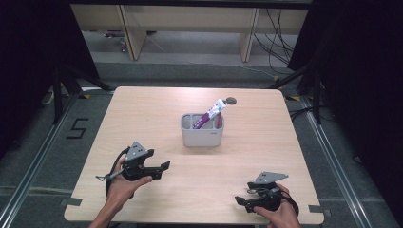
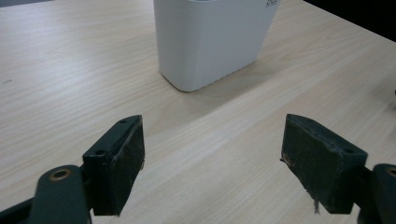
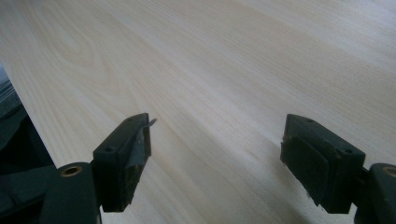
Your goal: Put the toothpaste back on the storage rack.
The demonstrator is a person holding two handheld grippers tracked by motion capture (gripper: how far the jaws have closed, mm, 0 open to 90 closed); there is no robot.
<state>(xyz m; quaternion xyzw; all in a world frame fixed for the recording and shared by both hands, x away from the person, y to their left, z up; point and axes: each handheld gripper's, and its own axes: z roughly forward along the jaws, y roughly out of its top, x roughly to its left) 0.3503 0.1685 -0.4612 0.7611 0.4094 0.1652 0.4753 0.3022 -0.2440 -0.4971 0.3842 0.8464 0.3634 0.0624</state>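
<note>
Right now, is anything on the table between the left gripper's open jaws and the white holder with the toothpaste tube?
Nothing visible is in the way. In the left gripper view, bare wood lies between the left gripper and the white holder. The high view agrees: the table is bare there. The toothpaste tube leans inside the holder.

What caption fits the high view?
Toothpaste tube leaning in a white holder, both open grippers, left and right, apart from it.

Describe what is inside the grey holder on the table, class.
The grey holder has two compartments. A purple and white tube leans out of the right one, with something pink beside it. The walls hide the tube's lower end and the compartment floors.
</note>
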